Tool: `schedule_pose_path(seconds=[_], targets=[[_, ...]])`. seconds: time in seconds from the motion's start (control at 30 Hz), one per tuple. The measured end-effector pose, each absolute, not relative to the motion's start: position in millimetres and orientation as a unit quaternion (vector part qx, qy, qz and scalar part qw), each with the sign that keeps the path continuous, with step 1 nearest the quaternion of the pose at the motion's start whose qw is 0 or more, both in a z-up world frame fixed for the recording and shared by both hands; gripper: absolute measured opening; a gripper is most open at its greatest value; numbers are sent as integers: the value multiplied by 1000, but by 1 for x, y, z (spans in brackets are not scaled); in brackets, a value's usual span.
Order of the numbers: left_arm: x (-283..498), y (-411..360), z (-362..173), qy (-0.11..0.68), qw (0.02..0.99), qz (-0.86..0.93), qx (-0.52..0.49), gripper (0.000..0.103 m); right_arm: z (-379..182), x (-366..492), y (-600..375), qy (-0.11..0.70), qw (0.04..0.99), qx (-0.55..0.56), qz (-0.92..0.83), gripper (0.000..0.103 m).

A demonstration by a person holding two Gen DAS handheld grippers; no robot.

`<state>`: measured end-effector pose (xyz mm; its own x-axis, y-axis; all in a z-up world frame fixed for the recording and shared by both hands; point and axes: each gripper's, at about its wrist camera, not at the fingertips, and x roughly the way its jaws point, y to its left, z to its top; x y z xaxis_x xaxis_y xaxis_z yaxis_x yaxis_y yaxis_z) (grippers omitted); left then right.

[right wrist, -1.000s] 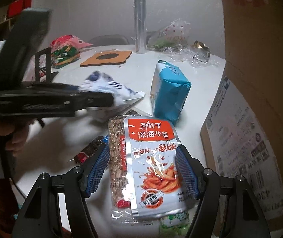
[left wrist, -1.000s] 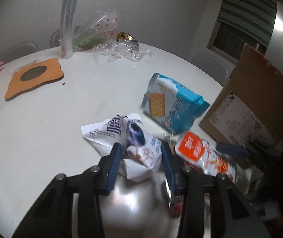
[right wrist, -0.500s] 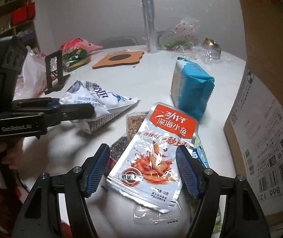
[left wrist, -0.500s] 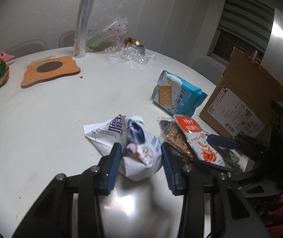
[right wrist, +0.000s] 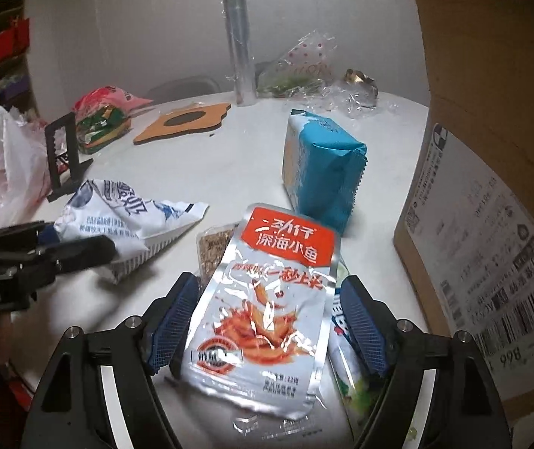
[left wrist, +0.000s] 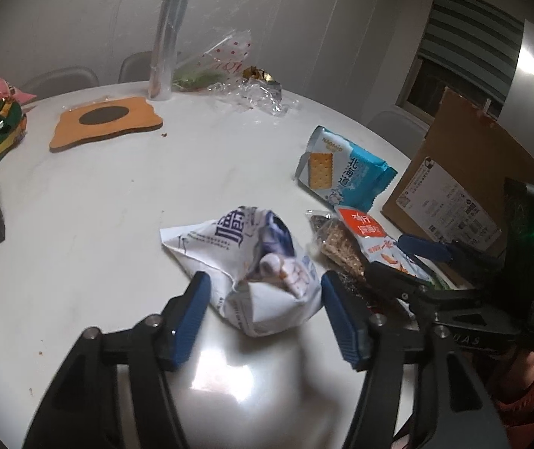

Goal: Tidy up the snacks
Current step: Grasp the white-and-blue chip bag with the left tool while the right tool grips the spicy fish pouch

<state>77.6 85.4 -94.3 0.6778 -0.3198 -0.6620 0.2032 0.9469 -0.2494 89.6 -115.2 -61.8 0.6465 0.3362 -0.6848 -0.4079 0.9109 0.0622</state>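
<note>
From my feed: round white table (left wrist: 124, 194), pale chairs (left wrist: 61, 78) behind it, plain white wall (left wrist: 79, 18), shuttered window (left wrist: 469, 48) right, dim light.

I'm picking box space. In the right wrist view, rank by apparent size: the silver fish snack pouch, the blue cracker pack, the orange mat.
1. silver fish snack pouch, though nearest the camera
2. blue cracker pack
3. orange mat, farthest away
</note>
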Motion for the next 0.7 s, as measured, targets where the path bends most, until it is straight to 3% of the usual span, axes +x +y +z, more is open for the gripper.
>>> schedule_pose_path(seconds=[0.17, 0.23, 0.37, 0.53, 0.7], targets=[[88, 80, -100, 389, 907, -130, -90, 74, -64, 94, -111, 360, 908, -58, 206, 75], [93, 79, -101, 395, 905, -120, -102, 74, -64, 94, -111, 356, 910, -64, 204, 70], [103, 82, -100, 399, 904, -94, -118, 76, -64, 94, -113, 350, 911, -63, 210, 69], [110, 82, -104, 399, 907, -72, -112, 64, -63, 92, -113, 339, 912, -76, 218, 66], [104, 74, -99, 386, 917, -65, -77, 39, -62, 89, -112, 332, 910, -93, 231, 63]])
